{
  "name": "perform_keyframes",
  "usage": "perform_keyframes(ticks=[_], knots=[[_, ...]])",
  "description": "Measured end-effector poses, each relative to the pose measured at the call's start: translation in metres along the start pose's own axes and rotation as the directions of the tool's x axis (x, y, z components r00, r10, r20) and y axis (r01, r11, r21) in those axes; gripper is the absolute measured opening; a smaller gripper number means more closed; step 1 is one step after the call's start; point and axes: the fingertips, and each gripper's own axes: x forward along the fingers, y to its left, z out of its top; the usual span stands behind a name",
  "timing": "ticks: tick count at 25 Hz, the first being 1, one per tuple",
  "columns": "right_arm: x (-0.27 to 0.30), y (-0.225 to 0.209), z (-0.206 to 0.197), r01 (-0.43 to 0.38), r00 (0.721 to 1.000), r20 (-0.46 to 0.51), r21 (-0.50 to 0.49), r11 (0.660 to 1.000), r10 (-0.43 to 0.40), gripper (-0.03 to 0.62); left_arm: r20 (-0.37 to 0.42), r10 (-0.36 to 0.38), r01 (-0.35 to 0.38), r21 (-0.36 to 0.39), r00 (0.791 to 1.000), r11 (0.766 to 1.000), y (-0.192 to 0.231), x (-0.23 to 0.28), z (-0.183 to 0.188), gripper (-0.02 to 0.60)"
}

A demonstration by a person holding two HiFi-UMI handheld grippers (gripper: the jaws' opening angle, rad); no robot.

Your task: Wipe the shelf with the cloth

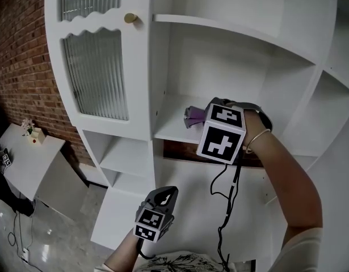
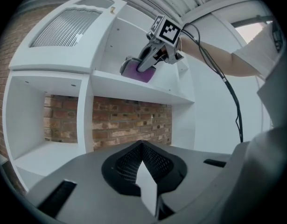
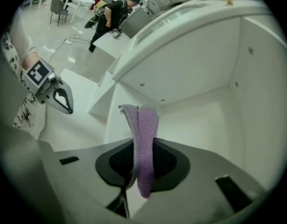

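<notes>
A purple cloth [image 1: 193,115] lies bunched on the white shelf [image 1: 173,130] in the middle compartment of the shelving unit. My right gripper [image 1: 206,115] reaches into that compartment and is shut on the cloth. In the right gripper view the cloth [image 3: 144,134] stands folded between the jaws of the right gripper [image 3: 142,149], just above the shelf floor [image 3: 199,125]. The left gripper view shows the right gripper [image 2: 148,65] pressing the cloth [image 2: 137,73] onto the shelf [image 2: 134,86]. My left gripper [image 1: 164,194] hangs low by my body, shut and holding nothing [image 2: 142,147].
A ribbed glass door [image 1: 97,75] with a brass knob [image 1: 130,18] closes the upper left. A brick wall [image 1: 180,150] shows behind the lower opening. A black cable [image 1: 226,208] dangles from my right gripper. A small white table [image 1: 28,152] stands left.
</notes>
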Motion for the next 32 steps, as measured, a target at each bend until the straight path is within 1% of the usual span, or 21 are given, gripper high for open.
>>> perform_keyframes(ticks=[2,3,7,8,10,12,18,22,26,29,32], knots=[[0.015,-0.021,-0.021,0.057,0.998,-0.032,0.026,0.998,-0.056,0.077,-0.002,-0.005,0.005,-0.011,1.0,1.0,-0.002,0.004,-0.001,0.006],[0.024,-0.029,-0.031,0.071,0.997,-0.041,0.045,0.996,-0.069,0.078,0.0,-0.002,0.002,-0.017,1.0,1.0,-0.002,0.007,-0.002,0.005],[0.063,-0.052,-0.064,0.069,0.997,-0.054,0.155,0.985,-0.061,0.078,-0.005,0.009,-0.009,-0.032,1.0,0.999,0.0,0.016,-0.007,0.006],[0.071,-0.058,-0.071,0.084,0.995,-0.06,0.161,0.983,-0.075,0.078,-0.009,0.01,-0.011,-0.03,1.0,0.999,-0.001,0.019,-0.008,0.006],[0.087,-0.071,-0.084,0.127,0.99,-0.084,0.128,0.984,-0.117,0.078,-0.01,0.015,-0.015,-0.02,1.0,1.0,-0.001,0.026,-0.006,0.006],[0.101,-0.078,-0.091,0.141,0.986,-0.101,0.1,0.985,-0.131,0.078,0.0,0.023,-0.023,-0.006,1.0,1.0,0.001,0.033,0.003,0.006],[0.134,-0.074,-0.092,0.08,0.993,-0.092,0.127,0.989,-0.069,0.078,0.057,0.048,-0.051,0.049,0.997,0.997,0.003,0.039,0.04,0.005],[0.142,-0.067,-0.091,0.053,0.995,-0.089,0.156,0.986,-0.039,0.078,0.098,0.061,-0.07,0.082,0.993,0.994,0.006,0.033,0.062,0.006],[0.127,-0.056,-0.088,-0.003,0.999,-0.053,0.187,0.982,0.013,0.078,0.118,0.072,-0.083,0.099,0.99,0.992,0.008,0.026,0.075,0.005],[0.11,-0.041,-0.084,-0.035,0.999,-0.034,0.17,0.985,0.041,0.078,0.138,0.068,-0.084,0.113,0.988,0.99,0.003,0.023,0.086,0.005],[0.091,-0.026,-0.082,-0.047,0.999,-0.021,0.151,0.987,0.05,0.078,0.161,0.061,-0.083,0.134,0.985,0.987,-0.005,0.021,0.099,0.005]])
